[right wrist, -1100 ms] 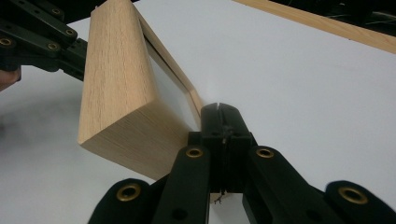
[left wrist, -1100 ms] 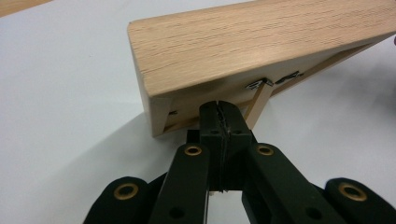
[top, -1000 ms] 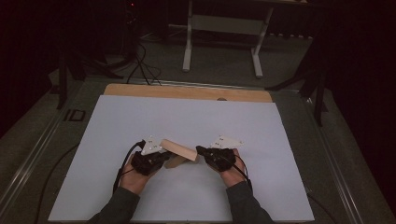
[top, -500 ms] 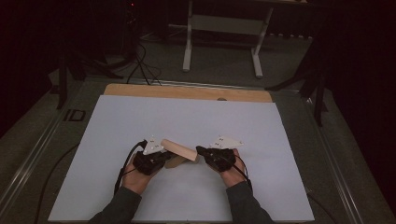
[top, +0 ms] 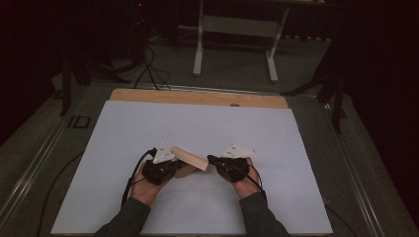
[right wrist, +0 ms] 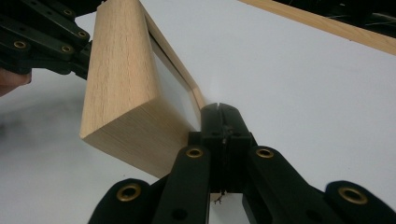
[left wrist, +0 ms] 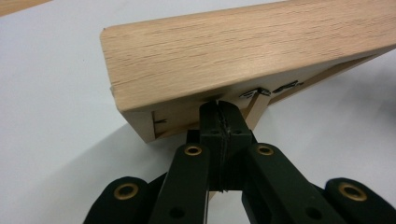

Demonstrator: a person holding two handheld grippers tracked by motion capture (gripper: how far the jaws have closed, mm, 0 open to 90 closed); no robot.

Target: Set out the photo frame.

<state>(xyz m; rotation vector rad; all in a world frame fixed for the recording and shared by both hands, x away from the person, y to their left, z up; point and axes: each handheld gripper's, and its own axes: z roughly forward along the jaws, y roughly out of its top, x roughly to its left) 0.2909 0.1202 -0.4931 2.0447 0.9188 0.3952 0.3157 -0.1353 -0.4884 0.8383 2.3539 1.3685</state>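
Dark floor and the legs of a stand are being seen behind the table (top: 197, 98), whose wooden far edge is showing past a large white sheet (top: 296, 148) that is covering it. Near the front of this sheet, a wooden frame (top: 190, 157) is being held up between two hand-held grippers, tilted, with one end higher than the other and its underside lifted off the sheet.

The left gripper (left wrist: 219, 112) is being kept with its jaws together under the frame's lower edge; something thin may be pinched there, but this cannot be told for sure. The right gripper (right wrist: 219, 116) is also being kept closed, at the inner rim of the frame, next to its pale back panel (right wrist: 170, 81).

Compared with the two earlier pictures, almost nothing is being changed: both hands are being held in the same place, the frame is being kept at the same tilt, and the jaws are not being opened. It is being judged that the work is paused in a steady two-sided hold, perhaps before the frame is turned or set down.
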